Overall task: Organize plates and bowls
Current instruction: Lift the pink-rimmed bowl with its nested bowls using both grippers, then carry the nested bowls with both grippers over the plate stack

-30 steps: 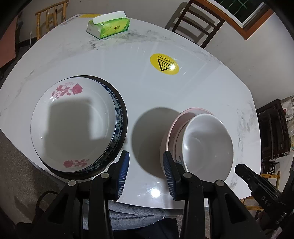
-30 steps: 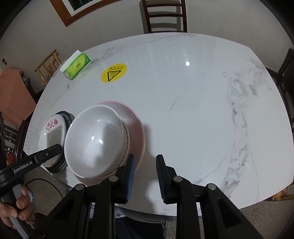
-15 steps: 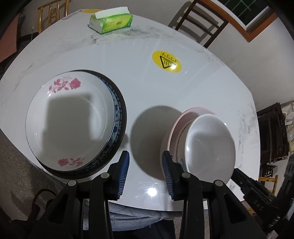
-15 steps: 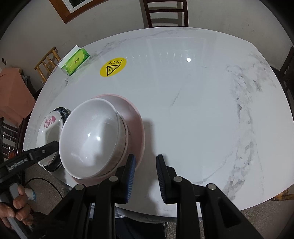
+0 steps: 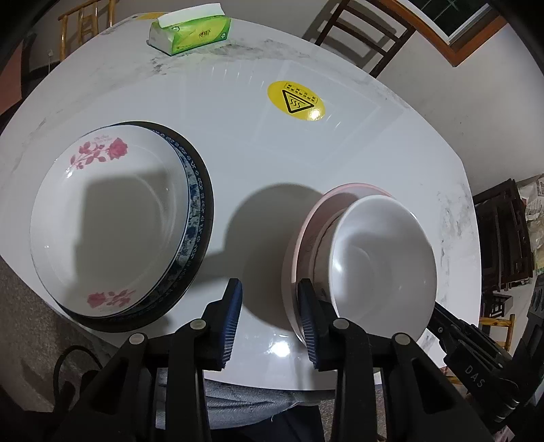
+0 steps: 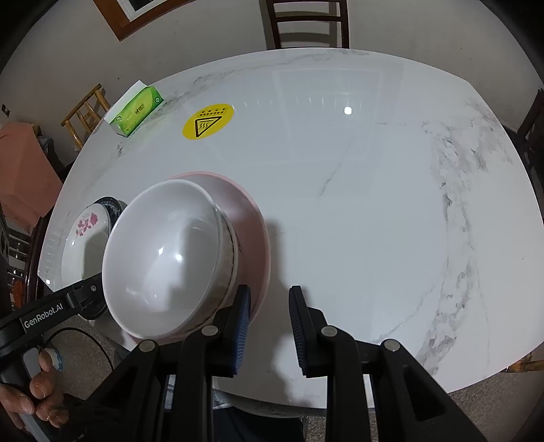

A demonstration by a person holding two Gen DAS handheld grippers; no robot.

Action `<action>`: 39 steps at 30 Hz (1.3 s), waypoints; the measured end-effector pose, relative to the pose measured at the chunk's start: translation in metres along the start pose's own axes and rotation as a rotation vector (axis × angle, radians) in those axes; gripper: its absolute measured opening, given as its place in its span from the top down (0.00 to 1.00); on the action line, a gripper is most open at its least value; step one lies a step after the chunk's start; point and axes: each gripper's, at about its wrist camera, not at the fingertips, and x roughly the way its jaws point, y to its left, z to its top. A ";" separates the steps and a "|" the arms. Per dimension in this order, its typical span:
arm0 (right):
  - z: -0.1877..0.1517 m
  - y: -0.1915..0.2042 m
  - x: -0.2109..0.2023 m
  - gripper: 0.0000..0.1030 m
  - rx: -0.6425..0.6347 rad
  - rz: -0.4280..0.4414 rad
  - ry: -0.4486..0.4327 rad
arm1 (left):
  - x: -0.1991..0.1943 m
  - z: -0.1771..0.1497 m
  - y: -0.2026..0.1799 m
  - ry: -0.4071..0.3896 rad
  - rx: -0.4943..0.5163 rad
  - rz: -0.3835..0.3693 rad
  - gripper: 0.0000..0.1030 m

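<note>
White bowls (image 5: 384, 251) nested on pink plate (image 5: 306, 217); rose plate (image 5: 105, 221) tops stack.

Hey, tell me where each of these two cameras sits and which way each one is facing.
Left wrist: sits on the left tool, open, looking down across the table between the rose plate and the white bowl; the right tool's tip shows at lower right.
Right wrist: sits on the right tool, open, beside the pink plate; the left tool and a hand show at lower left.
Both share the dishes, tissue pack and yellow sticker.
</note>
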 end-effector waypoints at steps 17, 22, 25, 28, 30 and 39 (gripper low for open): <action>0.010 0.003 0.021 0.77 -0.002 -0.051 0.044 | 0.018 0.003 -0.003 0.028 0.023 -0.005 0.71; 0.012 0.002 0.023 0.77 0.011 -0.047 0.064 | 0.018 0.003 -0.005 0.024 0.030 0.003 0.71; 0.013 0.004 0.023 0.77 0.001 -0.058 0.063 | 0.018 0.002 -0.005 0.022 0.038 0.003 0.71; 0.012 0.003 0.023 0.77 0.010 -0.058 0.063 | 0.018 0.002 -0.006 0.023 0.038 0.002 0.70; 0.011 0.002 0.023 0.77 0.016 -0.057 0.061 | 0.018 0.002 -0.006 0.022 0.036 0.002 0.70; 0.011 0.002 0.023 0.77 0.019 -0.055 0.068 | 0.019 0.002 -0.007 0.019 0.046 -0.009 0.74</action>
